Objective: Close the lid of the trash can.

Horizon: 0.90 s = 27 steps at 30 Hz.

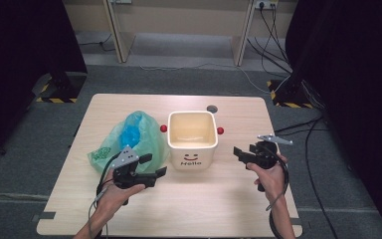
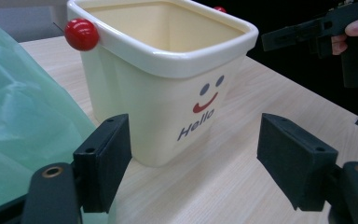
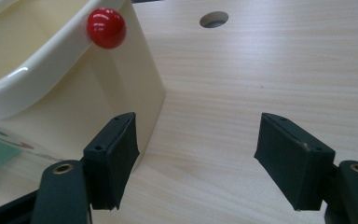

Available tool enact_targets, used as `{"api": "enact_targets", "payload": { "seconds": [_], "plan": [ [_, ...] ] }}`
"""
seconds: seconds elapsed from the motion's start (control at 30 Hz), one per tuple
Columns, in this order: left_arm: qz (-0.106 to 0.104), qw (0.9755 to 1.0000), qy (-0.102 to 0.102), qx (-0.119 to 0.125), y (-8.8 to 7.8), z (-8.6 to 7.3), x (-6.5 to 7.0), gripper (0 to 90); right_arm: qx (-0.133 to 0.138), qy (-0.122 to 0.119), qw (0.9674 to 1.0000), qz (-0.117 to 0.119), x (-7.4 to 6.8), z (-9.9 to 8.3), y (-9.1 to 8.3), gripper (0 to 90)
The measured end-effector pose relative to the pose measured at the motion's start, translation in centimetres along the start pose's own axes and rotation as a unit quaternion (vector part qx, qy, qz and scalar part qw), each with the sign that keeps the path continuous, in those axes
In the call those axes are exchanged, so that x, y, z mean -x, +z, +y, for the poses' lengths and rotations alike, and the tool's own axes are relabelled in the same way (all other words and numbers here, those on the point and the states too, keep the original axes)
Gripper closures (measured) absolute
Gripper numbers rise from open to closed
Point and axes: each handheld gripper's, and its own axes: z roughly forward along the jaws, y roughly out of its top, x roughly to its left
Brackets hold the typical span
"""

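Note:
A cream square bin (image 1: 191, 134) with a smiling face, the word "Hello" and a red knob (image 1: 163, 128) on each side stands at the table's middle. It looks empty inside. A green plastic bag (image 1: 124, 139) with something blue in it lies against the bin's left side. My left gripper (image 1: 155, 165) hovers open just in front of the bag and the bin's left front corner. In the left gripper view the bin (image 2: 168, 79) stands just beyond the open jaws. My right gripper (image 1: 243, 151) is open to the right of the bin, its jaws pointing at the bin's right wall (image 3: 74, 88).
The light wooden table (image 1: 189, 204) has a round cable hole (image 1: 212, 108) behind the bin. Cables run over the grey floor at the right. Black curtains stand on both sides. Bare tabletop lies in front of the bin and to its right.

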Motion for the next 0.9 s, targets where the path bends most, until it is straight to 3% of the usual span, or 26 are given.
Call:
{"api": "enact_targets", "payload": {
  "seconds": [0.4, 0.9],
  "plan": [
    [-0.005, 0.9998, 0.012, -0.014, 0.2, -2.4, 0.6, 24.5, -0.003, -0.012, 0.9998, 0.013, -1.3, -2.1, 0.2, 29.2],
    [0.002, 0.9988, 0.020, -0.046, 0.3, -5.7, 0.7, 24.5, -0.018, -0.017, 0.9995, 0.018, -1.5, -4.4, 0.5, 29.0]
  ]
}}
